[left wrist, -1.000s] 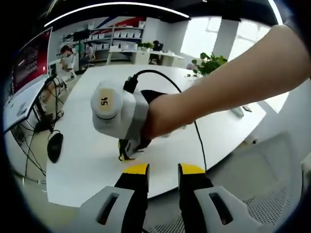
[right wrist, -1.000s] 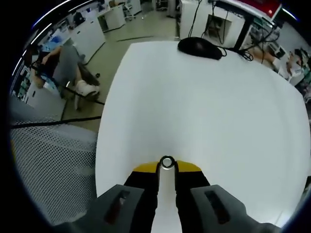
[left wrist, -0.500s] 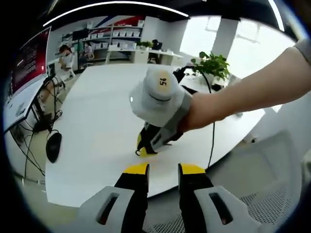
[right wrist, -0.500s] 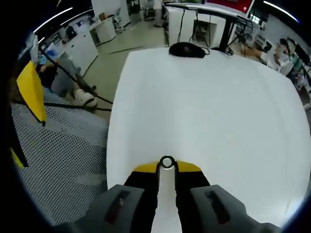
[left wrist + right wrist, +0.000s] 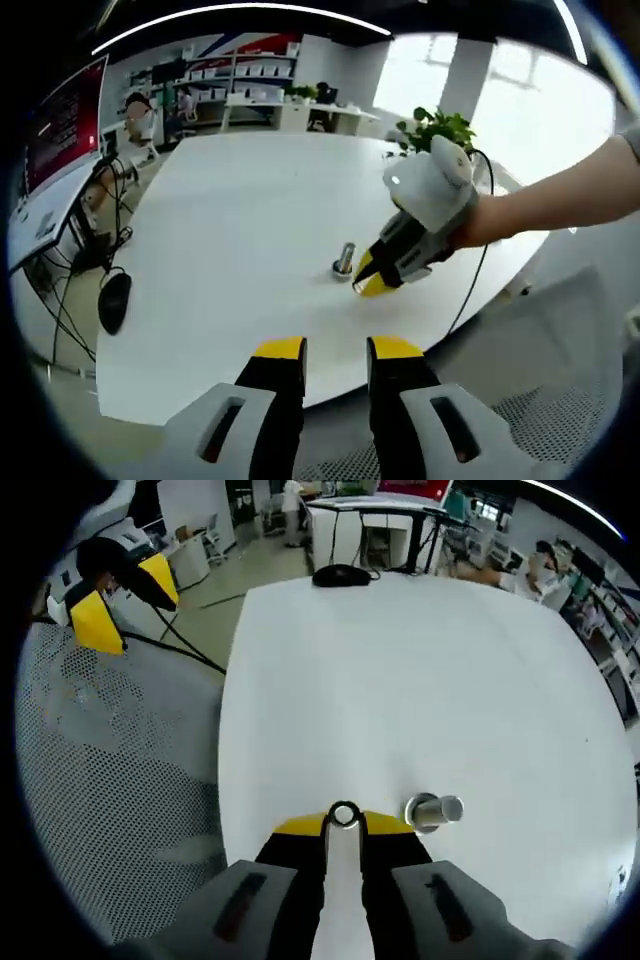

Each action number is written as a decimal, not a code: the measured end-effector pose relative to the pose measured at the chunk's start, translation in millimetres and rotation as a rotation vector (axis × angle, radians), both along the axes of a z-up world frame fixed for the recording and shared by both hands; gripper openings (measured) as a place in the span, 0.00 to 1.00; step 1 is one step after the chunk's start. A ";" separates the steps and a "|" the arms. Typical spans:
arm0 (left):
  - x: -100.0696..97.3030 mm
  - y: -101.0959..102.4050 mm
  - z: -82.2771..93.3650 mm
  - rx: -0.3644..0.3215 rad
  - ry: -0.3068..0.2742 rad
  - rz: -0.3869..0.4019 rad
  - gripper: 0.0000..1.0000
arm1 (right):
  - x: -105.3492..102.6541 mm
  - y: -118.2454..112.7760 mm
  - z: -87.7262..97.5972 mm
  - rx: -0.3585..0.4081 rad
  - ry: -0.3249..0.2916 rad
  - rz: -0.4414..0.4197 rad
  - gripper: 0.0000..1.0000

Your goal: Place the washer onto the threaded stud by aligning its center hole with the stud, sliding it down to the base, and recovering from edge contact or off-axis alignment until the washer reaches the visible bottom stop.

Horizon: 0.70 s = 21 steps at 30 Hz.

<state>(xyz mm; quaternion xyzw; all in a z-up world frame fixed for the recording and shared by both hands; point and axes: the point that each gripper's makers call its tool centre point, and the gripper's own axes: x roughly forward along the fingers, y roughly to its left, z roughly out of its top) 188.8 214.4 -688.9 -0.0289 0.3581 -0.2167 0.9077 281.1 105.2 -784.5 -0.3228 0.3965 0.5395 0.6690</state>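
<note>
Steel washer (image 5: pixel 343 815) pinched in right gripper (image 5: pixel 343 825) beside stud (image 5: pixel 432 811); left gripper (image 5: pixel 335 350) spread.

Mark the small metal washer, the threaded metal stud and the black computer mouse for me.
Small metal washer (image 5: pixel 343 815): right gripper view, ring face between the fingers.
Threaded metal stud (image 5: pixel 433 811): right gripper view, shaft side.
Black computer mouse (image 5: pixel 113 302): left gripper view, top shell.

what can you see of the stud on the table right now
The stud is a short silvery metal post standing upright on the white table, with a wider collar at its foot. In the right gripper view it lies just right of the right claw, whose tips pinch the small ring-shaped washer. Nothing sits on it yet; the washer is beside it, not over it. Threads are too small to make out.
</note>
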 end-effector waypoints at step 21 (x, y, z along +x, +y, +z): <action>0.2 6.2 -2.9 0.028 0.006 0.019 0.22 | 54.4 -86.3 18.6 -0.014 -0.110 -0.173 0.13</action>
